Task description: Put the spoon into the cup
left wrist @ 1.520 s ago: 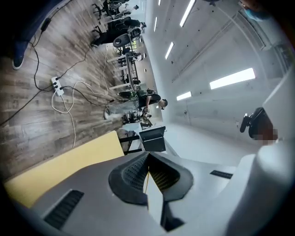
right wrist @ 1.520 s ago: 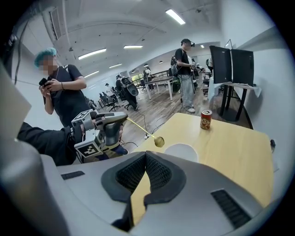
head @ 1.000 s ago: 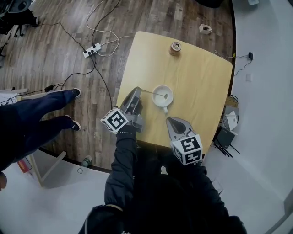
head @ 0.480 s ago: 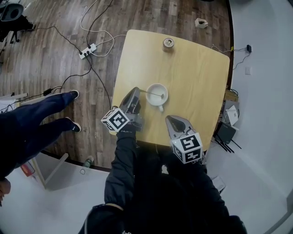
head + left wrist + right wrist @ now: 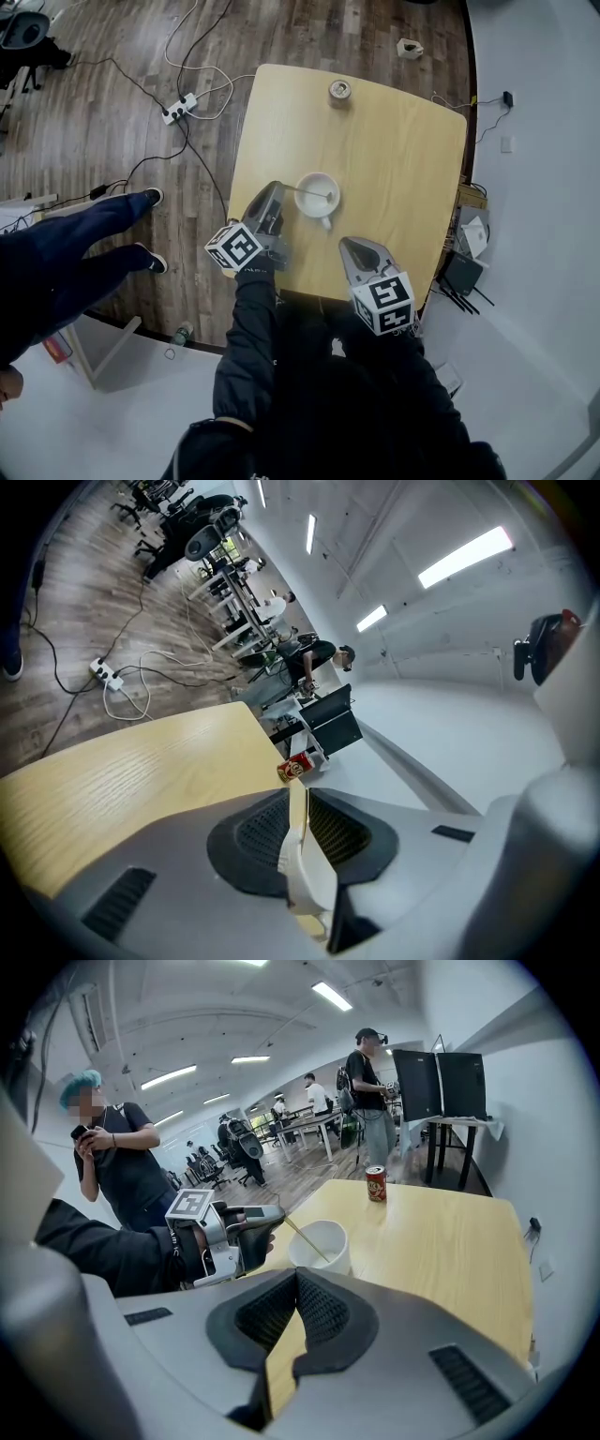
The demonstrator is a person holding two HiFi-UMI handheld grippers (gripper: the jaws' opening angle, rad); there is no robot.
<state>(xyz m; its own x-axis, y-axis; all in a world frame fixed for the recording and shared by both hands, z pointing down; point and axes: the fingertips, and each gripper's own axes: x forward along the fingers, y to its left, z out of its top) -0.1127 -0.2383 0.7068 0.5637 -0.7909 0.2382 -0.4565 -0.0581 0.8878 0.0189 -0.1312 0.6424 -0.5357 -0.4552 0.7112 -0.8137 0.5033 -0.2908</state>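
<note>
Spoon (image 5: 309, 191) propped in white cup (image 5: 317, 195), bowl end down inside, thin handle slanted out over the rim toward the left gripper (image 5: 274, 190). Cup upright near the middle of pale wooden table (image 5: 403, 169), its own handle turned to the near edge. Left gripper levelled low at the cup from the left side, jaws parted only by a slit after just easing open. Met the spoon's handle end at the tips; could not be made out whether the pads pressed on it. Right gripper (image 5: 347, 246) angled down over the table's front edge, near the cup but apart from it, tips pressed together with nothing between them. Pictured beyond the cup, close to the far edge: red drinks can (image 5: 338, 92), upright. Seen on the wood floor to the left: white power strip (image 5: 178, 106) with trailing cables, and a bystander's dark-trousered legs (image 5: 84, 234).
</note>
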